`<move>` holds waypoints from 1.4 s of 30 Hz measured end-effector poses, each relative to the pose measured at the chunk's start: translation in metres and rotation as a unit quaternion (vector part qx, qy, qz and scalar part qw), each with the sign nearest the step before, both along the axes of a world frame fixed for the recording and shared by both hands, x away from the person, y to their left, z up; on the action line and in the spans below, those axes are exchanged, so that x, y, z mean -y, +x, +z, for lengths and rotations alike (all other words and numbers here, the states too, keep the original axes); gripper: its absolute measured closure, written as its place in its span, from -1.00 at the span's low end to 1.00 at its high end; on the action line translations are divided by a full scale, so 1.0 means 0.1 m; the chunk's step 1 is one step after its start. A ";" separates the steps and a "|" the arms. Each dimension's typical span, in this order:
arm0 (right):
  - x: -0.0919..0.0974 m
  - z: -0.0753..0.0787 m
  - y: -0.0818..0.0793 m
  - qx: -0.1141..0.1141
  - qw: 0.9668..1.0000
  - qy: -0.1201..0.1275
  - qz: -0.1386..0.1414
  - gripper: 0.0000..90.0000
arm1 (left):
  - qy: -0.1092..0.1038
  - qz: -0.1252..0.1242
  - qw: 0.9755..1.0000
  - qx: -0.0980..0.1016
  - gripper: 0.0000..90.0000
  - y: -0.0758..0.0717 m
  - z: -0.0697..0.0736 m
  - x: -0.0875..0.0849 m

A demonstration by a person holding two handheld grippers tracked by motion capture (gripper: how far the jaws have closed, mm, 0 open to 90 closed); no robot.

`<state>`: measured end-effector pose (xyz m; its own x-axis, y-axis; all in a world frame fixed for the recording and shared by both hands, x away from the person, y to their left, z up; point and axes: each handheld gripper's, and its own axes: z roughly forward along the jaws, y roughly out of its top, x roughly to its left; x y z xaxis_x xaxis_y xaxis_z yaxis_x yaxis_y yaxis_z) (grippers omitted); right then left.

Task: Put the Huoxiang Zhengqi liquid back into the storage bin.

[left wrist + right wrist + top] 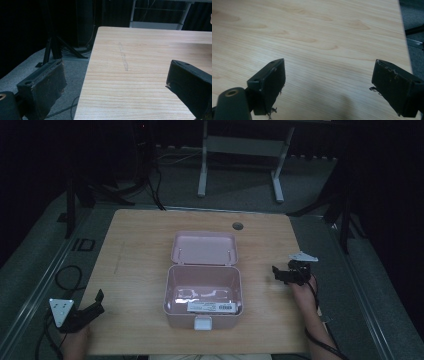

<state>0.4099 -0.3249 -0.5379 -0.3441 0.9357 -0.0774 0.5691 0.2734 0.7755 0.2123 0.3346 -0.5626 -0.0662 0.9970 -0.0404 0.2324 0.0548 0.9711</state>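
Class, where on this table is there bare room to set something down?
Bare wood lies between the pink box and the table's left edge, and between the box and the right claw. The middle is crowded by the open box.

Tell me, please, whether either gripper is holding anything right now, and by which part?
Nothing is held. The left gripper and right gripper both stand open over the bare table, apart from the open pink box.

- Table: pale wood, my side nearest; round hole near far edge; faint scuff on left part.
- Box: pink, mid-table, lid open and leaning back, latch facing me; I see white packets inside.
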 end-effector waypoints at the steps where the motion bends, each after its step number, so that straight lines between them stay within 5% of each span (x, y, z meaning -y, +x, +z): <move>1: 0.03 -0.01 -0.01 0.004 1.000 0.000 -0.006 -0.74 | 0.000 0.000 1.000 0.000 -0.94 0.00 0.00 0.00; 12: 0.25 -0.03 -0.09 0.005 0.999 0.008 -0.038 -0.74 | 0.000 0.001 1.000 0.000 -0.94 0.00 0.00 0.00; 19: 0.42 -0.02 -0.17 0.028 0.997 0.048 -0.061 -0.74 | 0.000 0.002 1.000 0.000 -0.94 0.00 0.00 0.00; 24: 0.50 -0.03 -0.24 0.034 0.996 0.046 -0.075 -0.72 | 0.000 0.002 1.000 0.000 -0.94 0.00 0.00 0.00; 34: 0.56 -0.07 -0.39 0.041 0.995 0.032 -0.087 -0.72 | 0.001 0.001 1.000 0.000 -0.94 -0.01 0.00 0.00; 42: 0.59 -0.11 -0.43 0.034 0.995 0.055 -0.079 -0.72 | 0.001 0.000 1.000 0.001 -0.94 -0.01 0.00 0.00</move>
